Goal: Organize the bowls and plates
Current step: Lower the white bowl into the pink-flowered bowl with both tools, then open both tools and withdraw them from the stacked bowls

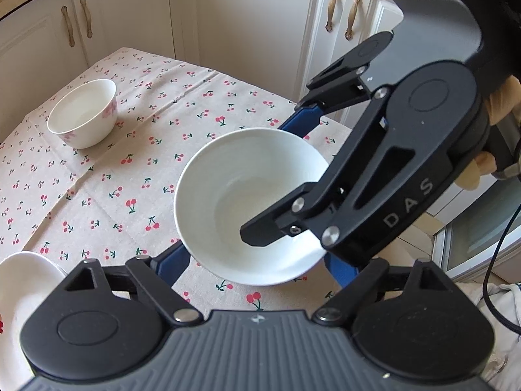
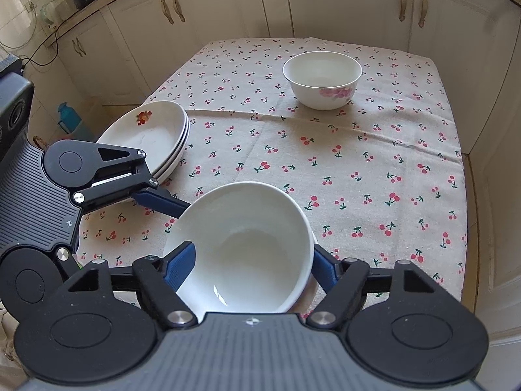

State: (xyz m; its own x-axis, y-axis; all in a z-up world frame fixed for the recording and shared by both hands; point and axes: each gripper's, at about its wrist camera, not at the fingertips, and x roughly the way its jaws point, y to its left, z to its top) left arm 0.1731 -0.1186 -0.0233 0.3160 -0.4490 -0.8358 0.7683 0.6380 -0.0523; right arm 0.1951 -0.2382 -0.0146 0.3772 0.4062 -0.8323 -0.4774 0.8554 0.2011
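Near the table's front edge, the plain white bowl [image 2: 242, 247] sits on the cherry tablecloth [image 2: 325, 150], between both grippers' parted jaws. The right gripper [image 2: 250, 264] straddles its rim; the left gripper [image 1: 257, 260] flanks it, neither clamping.

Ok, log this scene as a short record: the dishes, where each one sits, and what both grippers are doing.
near bowl: plain white bowl, upright on the cherry-print tablecloth, at its near edge
far bowl: pink-flowered bowl, upright, alone at the far side
plates: stack of plates, left in the right wrist view, fruit motif on top
left gripper: open, a finger on either side of the plain white bowl
right gripper: open, one finger inside the plain white bowl, one outside its wall
lifted: nothing
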